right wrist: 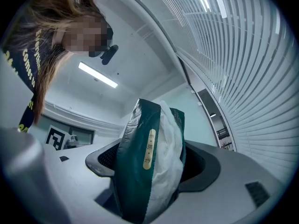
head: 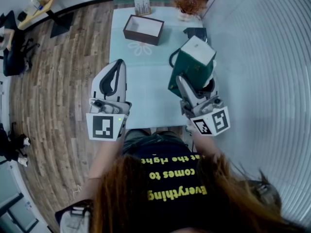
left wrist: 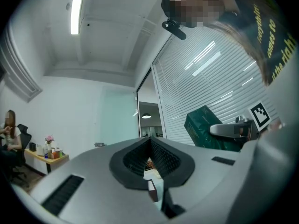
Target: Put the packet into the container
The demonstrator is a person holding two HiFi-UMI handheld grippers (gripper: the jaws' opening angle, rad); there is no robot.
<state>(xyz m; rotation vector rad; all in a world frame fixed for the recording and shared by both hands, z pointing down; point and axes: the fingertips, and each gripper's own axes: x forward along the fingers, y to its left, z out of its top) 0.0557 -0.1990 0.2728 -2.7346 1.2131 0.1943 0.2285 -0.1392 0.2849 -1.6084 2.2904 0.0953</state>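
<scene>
A dark green packet with a white end is held upright above the right side of the pale table, my right gripper shut on its lower part. In the right gripper view the packet fills the space between the jaws, crinkled white plastic showing on its right side. The container, a brown open box with a white inside, stands at the table's far middle, well beyond both grippers. My left gripper hovers over the table's left part, shut and holding nothing; its black pads meet in the left gripper view.
At the table's far end stand a pot of dried flowers and a small card stand. A dark object and a black cable lie near the packet. Window blinds run along the right; wooden floor lies to the left.
</scene>
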